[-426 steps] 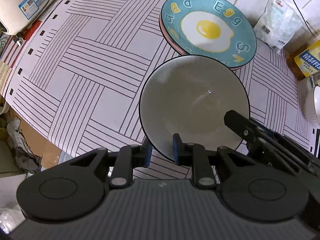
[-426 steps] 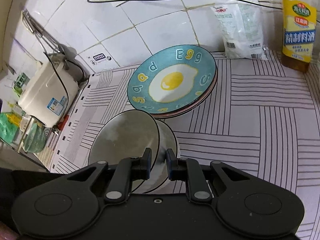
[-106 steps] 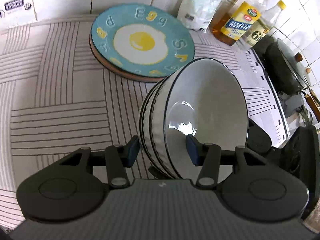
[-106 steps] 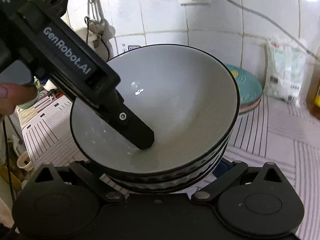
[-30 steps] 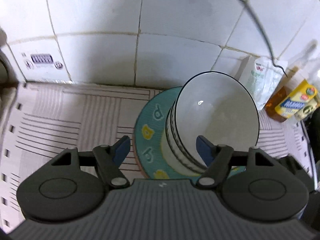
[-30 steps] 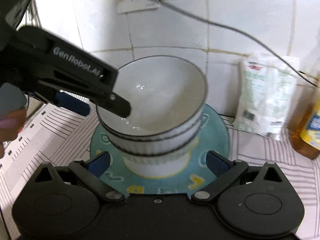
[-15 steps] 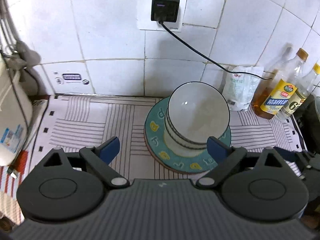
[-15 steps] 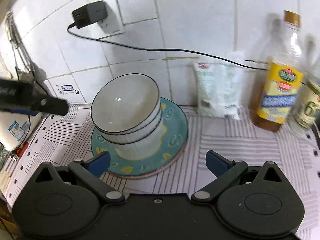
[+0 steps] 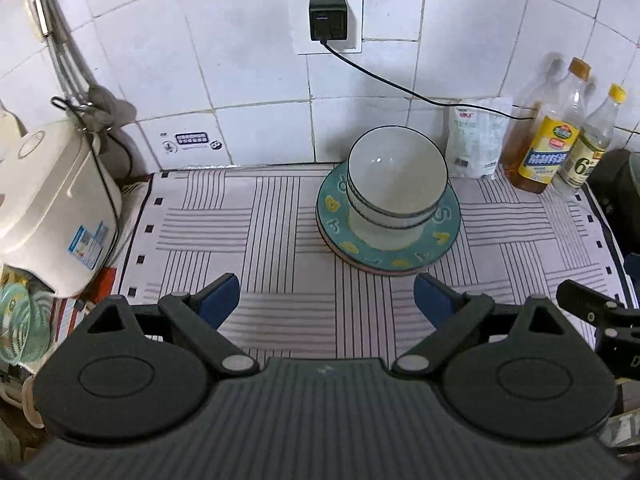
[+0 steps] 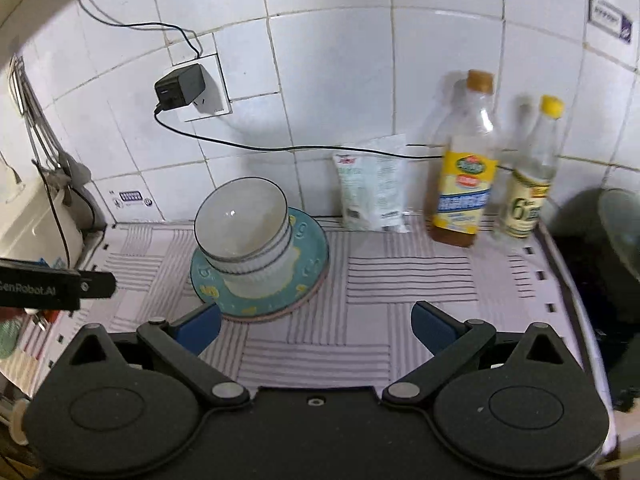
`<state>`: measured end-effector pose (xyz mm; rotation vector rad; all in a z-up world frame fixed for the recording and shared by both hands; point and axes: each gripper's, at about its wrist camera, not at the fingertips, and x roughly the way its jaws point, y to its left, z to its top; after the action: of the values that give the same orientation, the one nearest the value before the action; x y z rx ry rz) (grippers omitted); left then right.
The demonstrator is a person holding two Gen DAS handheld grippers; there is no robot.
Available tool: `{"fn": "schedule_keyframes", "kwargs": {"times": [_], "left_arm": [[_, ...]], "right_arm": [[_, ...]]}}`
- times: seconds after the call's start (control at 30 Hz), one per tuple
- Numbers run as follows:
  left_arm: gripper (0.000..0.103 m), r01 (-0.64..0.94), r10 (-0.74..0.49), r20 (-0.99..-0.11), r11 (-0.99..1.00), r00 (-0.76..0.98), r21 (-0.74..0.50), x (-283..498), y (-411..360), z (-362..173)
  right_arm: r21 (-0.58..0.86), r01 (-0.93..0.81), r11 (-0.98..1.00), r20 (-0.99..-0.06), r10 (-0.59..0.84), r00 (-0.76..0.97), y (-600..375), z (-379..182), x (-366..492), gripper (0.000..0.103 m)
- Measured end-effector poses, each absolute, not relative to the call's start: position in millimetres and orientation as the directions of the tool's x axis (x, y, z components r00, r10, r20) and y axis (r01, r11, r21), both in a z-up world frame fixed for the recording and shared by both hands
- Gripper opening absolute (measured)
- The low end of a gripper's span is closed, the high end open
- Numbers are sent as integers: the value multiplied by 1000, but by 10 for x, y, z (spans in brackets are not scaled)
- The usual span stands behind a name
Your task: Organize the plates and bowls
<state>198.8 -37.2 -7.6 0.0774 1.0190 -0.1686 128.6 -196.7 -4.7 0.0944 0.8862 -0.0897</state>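
White wall tiles back a worktop [image 9: 280, 240] covered by a mat of grey line blocks, with a black charger plugged into a wall socket [image 9: 327, 20] and its cable trailing right. Readable writing is scarce: the clear bottle [image 9: 582, 148] at the far right carries a large "6" on its label, the amber bottle [image 10: 464, 184] beside it has a yellow and blue label too small to read, and "GenRobot.AI" runs along the left claw's body in the right wrist view. A white packet [image 10: 372, 184] leans on the wall between bottles and dishes. Stacked white bowls [image 9: 396, 184] with dark rims sit on a teal plate [image 9: 444, 240] bearing yellow letters, itself atop another plate. Both tools stand back from the stack: the left claw [image 9: 326, 300] is spread wide and empty, the stack just ahead between its fingers' line; the right claw [image 10: 316, 326] is likewise spread and empty, the stack ahead to its left. A white rice cooker [image 9: 52, 208] sits at the far left.
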Motion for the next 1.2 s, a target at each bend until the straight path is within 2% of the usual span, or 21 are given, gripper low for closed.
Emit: {"fn": "schedule_keyframes", "kwargs": {"times": [0.23, 0.47, 0.87, 1.2], "left_arm": [[95, 158, -83, -859, 987, 506, -2, 1620, -240, 34], [95, 145, -67, -855, 989, 514, 9, 1300, -136, 119], [95, 190, -62, -821, 980, 568, 58, 838, -171, 243], [95, 180, -74, -802, 983, 592, 43, 656, -165, 198]], "right_arm": [[-17, 100, 995, -796, -73, 601, -1782, 142, 968, 103], [-19, 89, 996, -797, -69, 601, -1629, 265, 659, 103], [-39, 92, 995, -740, -91, 666, -1450, 480, 220, 103], [-56, 76, 996, -706, -93, 702, -1394, 446, 1, 102]]}}
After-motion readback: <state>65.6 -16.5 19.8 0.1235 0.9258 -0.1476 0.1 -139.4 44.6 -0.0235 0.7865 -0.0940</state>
